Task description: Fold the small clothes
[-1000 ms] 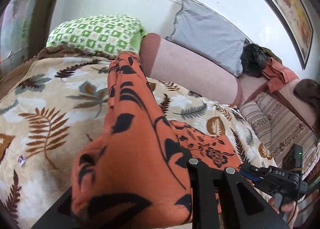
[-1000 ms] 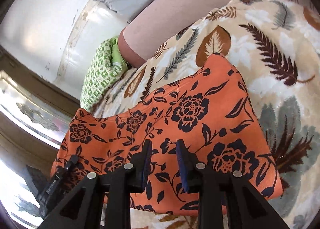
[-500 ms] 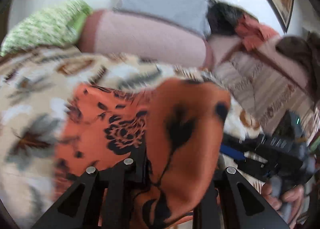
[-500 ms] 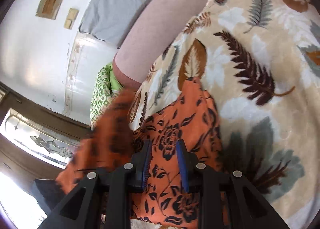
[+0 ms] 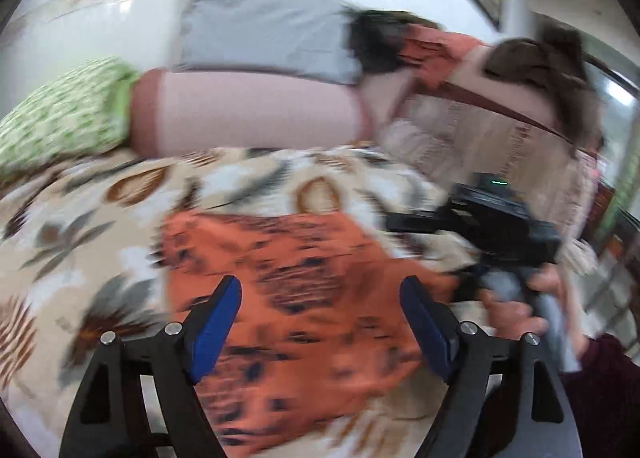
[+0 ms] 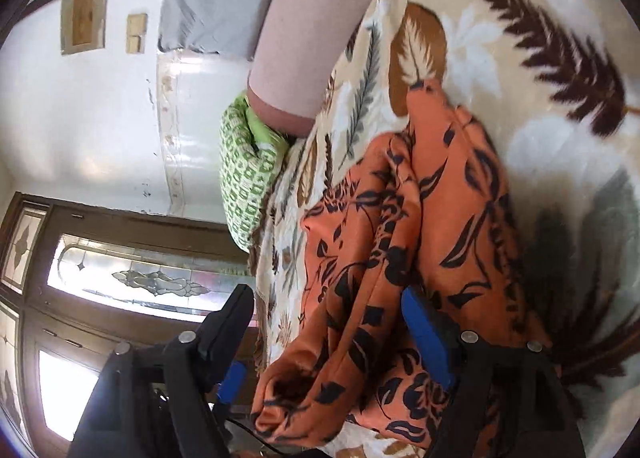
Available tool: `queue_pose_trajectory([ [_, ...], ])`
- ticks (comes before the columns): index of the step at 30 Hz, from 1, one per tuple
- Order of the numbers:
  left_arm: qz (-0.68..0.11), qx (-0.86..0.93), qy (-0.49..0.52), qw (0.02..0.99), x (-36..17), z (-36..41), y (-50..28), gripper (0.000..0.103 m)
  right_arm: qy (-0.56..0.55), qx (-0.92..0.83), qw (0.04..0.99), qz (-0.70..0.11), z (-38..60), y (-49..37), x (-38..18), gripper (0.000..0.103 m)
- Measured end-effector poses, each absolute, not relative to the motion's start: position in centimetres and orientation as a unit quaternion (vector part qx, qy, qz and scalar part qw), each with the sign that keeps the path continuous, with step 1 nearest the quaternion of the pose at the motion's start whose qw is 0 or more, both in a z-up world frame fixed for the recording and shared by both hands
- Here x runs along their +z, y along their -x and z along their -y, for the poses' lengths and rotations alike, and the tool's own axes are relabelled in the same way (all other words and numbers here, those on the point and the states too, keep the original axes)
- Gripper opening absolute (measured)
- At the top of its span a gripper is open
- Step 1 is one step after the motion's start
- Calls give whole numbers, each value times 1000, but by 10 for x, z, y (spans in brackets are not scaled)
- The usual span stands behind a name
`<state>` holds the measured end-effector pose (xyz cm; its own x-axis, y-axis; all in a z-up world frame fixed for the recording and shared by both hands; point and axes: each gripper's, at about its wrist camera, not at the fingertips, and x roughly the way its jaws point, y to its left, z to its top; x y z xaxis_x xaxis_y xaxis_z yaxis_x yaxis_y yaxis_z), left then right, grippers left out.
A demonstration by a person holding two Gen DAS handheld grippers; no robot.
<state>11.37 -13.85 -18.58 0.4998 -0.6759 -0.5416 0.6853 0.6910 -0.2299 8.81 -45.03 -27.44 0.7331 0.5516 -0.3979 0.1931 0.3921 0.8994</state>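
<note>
in the left wrist view, the left gripper [image 5: 320, 310] is seen with its jaws spread wide and nothing held between them. the cloth [image 5: 304, 298], orange with a dark floral print, lies beyond and beneath the blue pads [image 5: 216, 322], spread on the blanket [image 5: 80, 226]; whether the pads touch it cannot be told, as the view is blurred. to the right of the cloth, the right gripper [image 5: 404, 224] is seen from the side, held in a hand [image 5: 516, 308].

in the right wrist view, the right gripper [image 6: 328, 322] is likewise shown wide open, with nothing clamped. the cloth [image 6: 404, 258] is bunched in folds and lies partly between the jaws: the right pad [image 6: 424, 334] is set against or just over the fabric, while the left finger [image 6: 228, 322] stands off the cloth, past the blanket's edge.

the blanket [image 6: 540, 58] is cream, printed with brown and grey leaves, and covers the surface. at its far edge a pink bolster [image 5: 248, 114] is laid, with a green patterned pillow [image 5: 64, 114] beside it and a grey pillow [image 5: 264, 30] behind. other clothes [image 5: 436, 50] are heaped to the right. a white wall [image 6: 80, 118] with frames and a wooden door with patterned glass [image 6: 132, 278] are seen further off.
</note>
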Motion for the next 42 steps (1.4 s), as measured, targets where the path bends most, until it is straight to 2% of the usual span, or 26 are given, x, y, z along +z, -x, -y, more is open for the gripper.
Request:
queue_pose_trajectory([
  [3,-393,-319,1,863,-223,120,-148,82,-518,85,770,-364,441,-94,-277,79],
  [6,-436,-281,2,855,-247,110,-159,82,-506,69,773,-376,434,-99,-280,79],
  [12,-431,-281,-36,857,-255,127,-150,83,-483,54,789,-376,424,-107,-277,79],
  [14,-432,-292,-37,853,-253,128,-145,83,-444,53,810,-380,413,-109,-271,76],
  [15,-434,-297,-33,850,-252,127,-141,83,-419,48,822,-383,407,-110,-268,62],
  [16,-438,-299,-26,848,-253,126,-141,83,-386,39,835,-391,399,-111,-265,31],
  [17,-439,-299,-21,847,-254,126,-144,83,-342,28,847,-406,388,-115,-263,20],
  [20,-431,-304,-6,849,-249,122,-144,83,-270,3,869,-415,369,-117,-258,17],
  [25,-392,-329,16,859,-232,122,-139,83,-226,-7,920,-319,366,-92,-218,16],
  [28,-410,-336,7,848,-242,136,-139,83,-216,-37,927,-305,380,-84,-214,16],
  [35,-463,-358,4,811,-266,166,-136,85,-254,-116,880,-384,430,-91,-254,16],
  [37,-474,-358,15,804,-267,163,-138,87,-273,-103,864,-410,438,-95,-265,20],
  [42,-474,-352,13,807,-266,162,-137,89,-348,-100,855,-371,457,-82,-250,24],
])
